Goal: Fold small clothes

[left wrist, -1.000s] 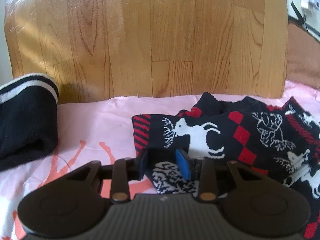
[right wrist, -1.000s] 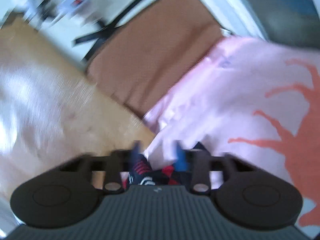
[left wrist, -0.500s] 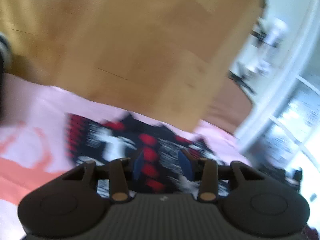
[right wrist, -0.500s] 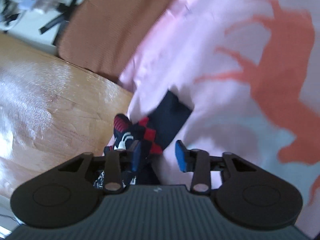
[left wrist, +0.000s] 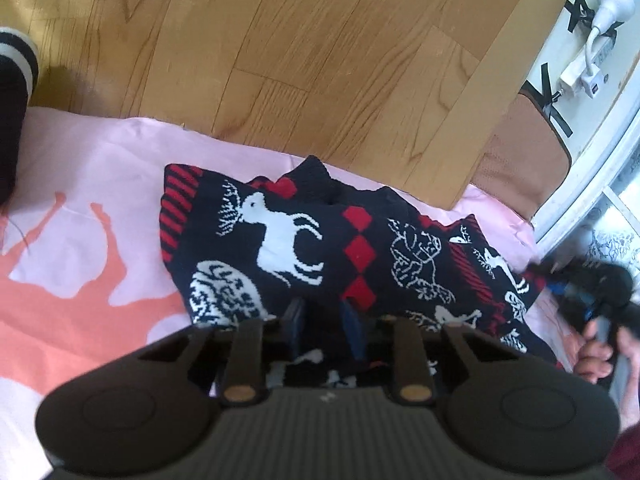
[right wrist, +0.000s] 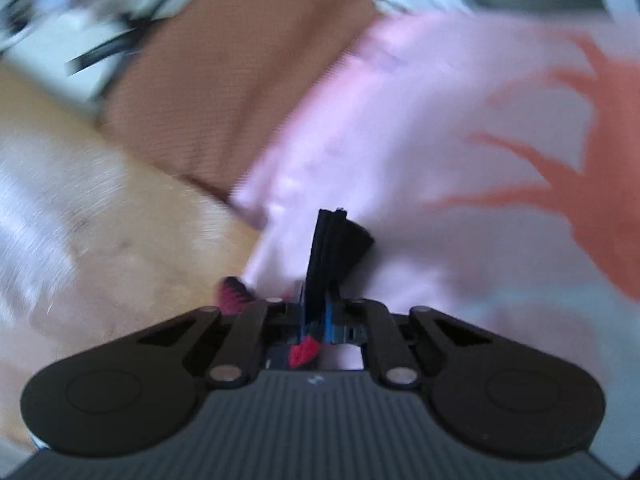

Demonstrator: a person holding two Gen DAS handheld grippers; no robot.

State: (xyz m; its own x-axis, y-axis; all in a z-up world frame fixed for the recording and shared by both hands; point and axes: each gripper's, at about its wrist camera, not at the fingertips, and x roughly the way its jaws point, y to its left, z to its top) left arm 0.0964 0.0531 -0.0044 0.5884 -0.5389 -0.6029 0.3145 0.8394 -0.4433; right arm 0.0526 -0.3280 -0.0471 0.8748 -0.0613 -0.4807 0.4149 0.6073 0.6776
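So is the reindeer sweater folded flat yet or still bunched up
Still bunched up. The reindeer sweater lies rumpled on the pink sheet, with raised ridges and overlapping layers, not a flat, squared fold.

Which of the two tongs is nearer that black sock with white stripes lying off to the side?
Left. The left tongs grip the reindeer sweater's near edge, closer to the striped sock. The right tongs pinch the sweater's far end.

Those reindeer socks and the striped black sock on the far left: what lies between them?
Only bare pink sheet with an orange print separates the reindeer socks from the striped black sock, as the left wrist view shows.
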